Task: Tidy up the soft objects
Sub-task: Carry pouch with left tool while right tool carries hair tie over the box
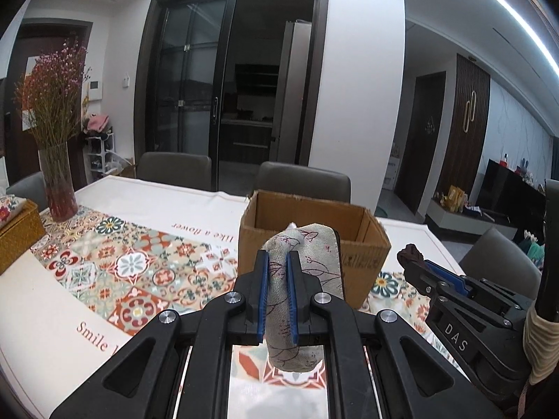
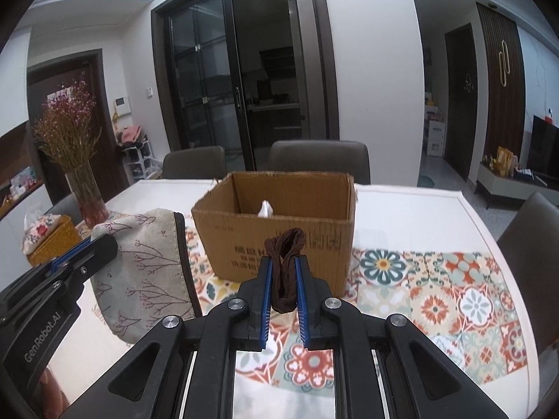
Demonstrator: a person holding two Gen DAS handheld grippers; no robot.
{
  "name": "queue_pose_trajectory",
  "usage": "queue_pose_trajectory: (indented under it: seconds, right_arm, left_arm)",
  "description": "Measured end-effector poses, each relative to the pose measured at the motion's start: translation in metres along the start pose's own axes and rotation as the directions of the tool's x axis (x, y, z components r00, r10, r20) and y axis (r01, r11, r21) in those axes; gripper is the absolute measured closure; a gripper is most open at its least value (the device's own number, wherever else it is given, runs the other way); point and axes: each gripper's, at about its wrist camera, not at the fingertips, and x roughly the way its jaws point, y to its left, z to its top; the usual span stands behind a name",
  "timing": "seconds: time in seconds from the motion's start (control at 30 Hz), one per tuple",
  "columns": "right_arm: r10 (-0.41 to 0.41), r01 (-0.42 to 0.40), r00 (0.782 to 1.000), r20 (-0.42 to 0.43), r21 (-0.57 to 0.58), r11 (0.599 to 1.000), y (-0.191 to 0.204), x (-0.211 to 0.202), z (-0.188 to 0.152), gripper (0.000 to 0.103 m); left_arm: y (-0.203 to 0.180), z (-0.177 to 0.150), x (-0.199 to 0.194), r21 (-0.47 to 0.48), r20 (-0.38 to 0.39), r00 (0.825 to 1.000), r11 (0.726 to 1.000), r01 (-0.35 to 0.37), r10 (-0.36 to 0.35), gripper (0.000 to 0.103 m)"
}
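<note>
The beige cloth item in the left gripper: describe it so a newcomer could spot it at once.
Start at the open cardboard box on the patterned tablecloth. Just left of it in the right wrist view, the left gripper is shut on a beige fabric pouch. Its printed reddish branches and dark edge trim distinguish it from the plain brown sock in the right gripper.

Two matching black handheld grippers, as I see them from my end.

My left gripper (image 1: 278, 288) and right gripper (image 2: 283, 295) share one build: matte black linkage arms with triangular cut-outs, round silver pivot screws, and ribbed blue pads lining the fingers (image 2: 266, 300). Seen from the side, one body carries white "DAS" lettering and the other "GenRobot.AI". A cream, ribbed cuff shows at one frame's edge.
</note>
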Motion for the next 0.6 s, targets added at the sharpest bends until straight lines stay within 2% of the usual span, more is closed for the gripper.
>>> queue_pose_trajectory:
  seconds: [0.6]
  right_arm:
    - [0.012,-0.011,0.998,0.065,-0.009,1.000,-0.008,0.039,0.064,0.089]
  left_arm:
    - [-0.004,0.059,0.040,0.034,0.118,0.993,0.999,-0.007,0.003,0.092]
